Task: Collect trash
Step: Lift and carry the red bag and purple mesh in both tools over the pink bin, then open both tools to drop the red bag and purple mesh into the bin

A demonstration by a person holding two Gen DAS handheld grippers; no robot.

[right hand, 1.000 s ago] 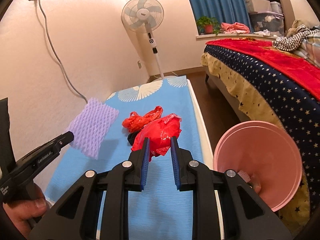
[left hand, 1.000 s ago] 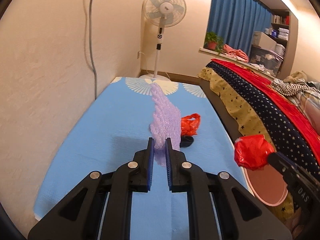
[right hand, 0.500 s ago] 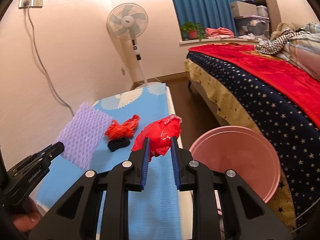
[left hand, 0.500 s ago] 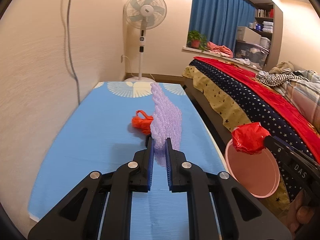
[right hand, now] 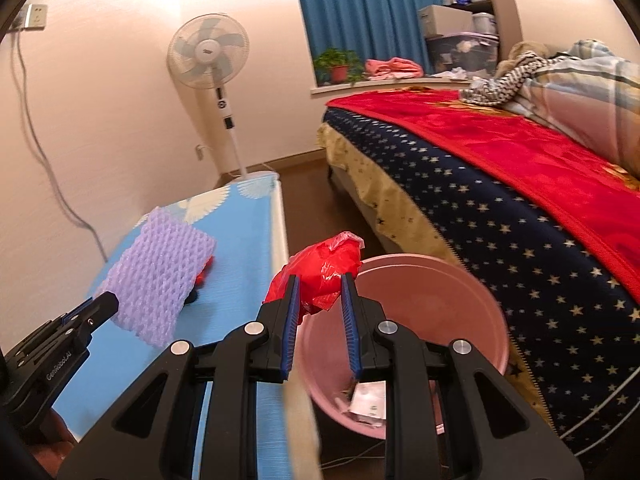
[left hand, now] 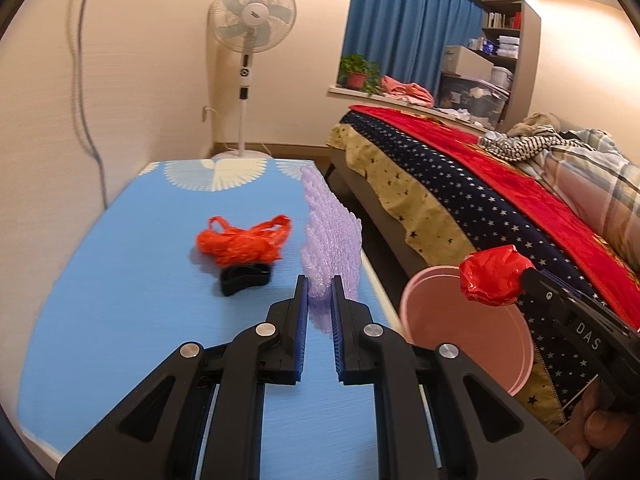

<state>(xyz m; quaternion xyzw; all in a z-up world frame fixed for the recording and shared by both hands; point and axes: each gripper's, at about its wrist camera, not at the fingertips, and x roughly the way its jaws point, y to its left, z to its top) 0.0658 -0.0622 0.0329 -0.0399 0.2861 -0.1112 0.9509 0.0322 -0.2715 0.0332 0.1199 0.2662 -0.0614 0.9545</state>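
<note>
Right gripper [right hand: 317,296] pinching red bag [right hand: 324,270] above bin [right hand: 472,300]; left gripper [left hand: 319,296] pinching foam net [left hand: 330,236] near table's [left hand: 120,280] right edge. Both light, soft, crushable; edge grips likely enough.

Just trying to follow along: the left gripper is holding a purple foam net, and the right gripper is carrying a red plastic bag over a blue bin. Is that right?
Nearly. The bin is pink, not blue; the right wrist view shows it, with the table cover being the blue thing. The rest holds: the left gripper holds the purple foam net, and the right gripper carries the red plastic bag over it.
</note>
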